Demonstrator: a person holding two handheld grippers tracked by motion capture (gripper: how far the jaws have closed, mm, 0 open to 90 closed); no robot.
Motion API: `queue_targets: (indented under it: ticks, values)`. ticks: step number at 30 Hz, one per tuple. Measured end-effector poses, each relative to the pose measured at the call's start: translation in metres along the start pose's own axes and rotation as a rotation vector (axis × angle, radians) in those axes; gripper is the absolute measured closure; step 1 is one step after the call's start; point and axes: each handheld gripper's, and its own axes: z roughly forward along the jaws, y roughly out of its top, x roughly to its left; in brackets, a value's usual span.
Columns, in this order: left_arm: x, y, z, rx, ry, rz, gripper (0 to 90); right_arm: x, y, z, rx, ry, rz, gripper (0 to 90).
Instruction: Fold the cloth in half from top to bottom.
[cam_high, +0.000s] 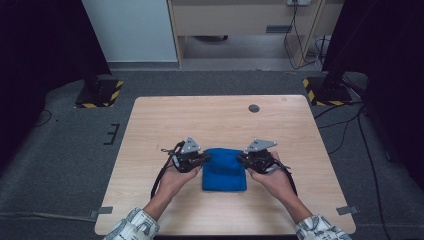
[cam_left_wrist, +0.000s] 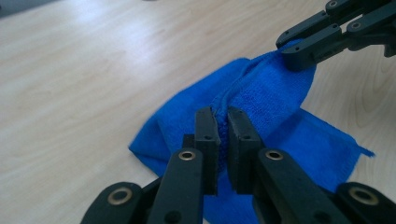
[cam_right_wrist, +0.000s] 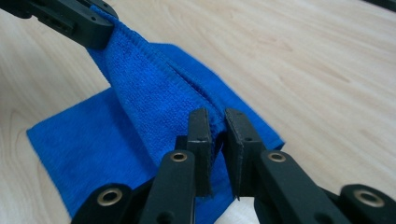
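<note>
Cloth (cam_high: 224, 171) blue, folded, on near-middle of table (cam_high: 150, 125), between our hands. Left gripper (cam_high: 204, 159) at cloth's far left corner, our jaws clamped on hemmed edge there. Edge lifted, running as ridge across to right gripper (cam_high: 241, 158), jaws pinching far right corner. Rest of cloth flat on wood.

The cloth (cam_high: 224, 170) lies on the table (cam_high: 150, 130), between the left tongs (cam_high: 204, 159) and right tongs (cam_high: 242, 158).
</note>
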Motion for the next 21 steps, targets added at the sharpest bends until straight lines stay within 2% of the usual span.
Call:
queue_targets:
  ticks: [3,11,21]
  values:
    - [-0.003,-0.007,-0.001,-0.001,-0.011,-0.005,83.4,0.006,-0.005,0.000,0.015,0.004,-0.021,80.2]
    - [-0.011,-0.024,0.000,0.016,-0.037,-0.014,81.9,0.011,-0.013,-0.003,0.026,0.018,-0.024,80.2]
    - [-0.023,-0.038,-0.003,0.037,-0.064,0.005,79.0,0.019,-0.026,-0.008,0.055,0.040,-0.037,79.5]
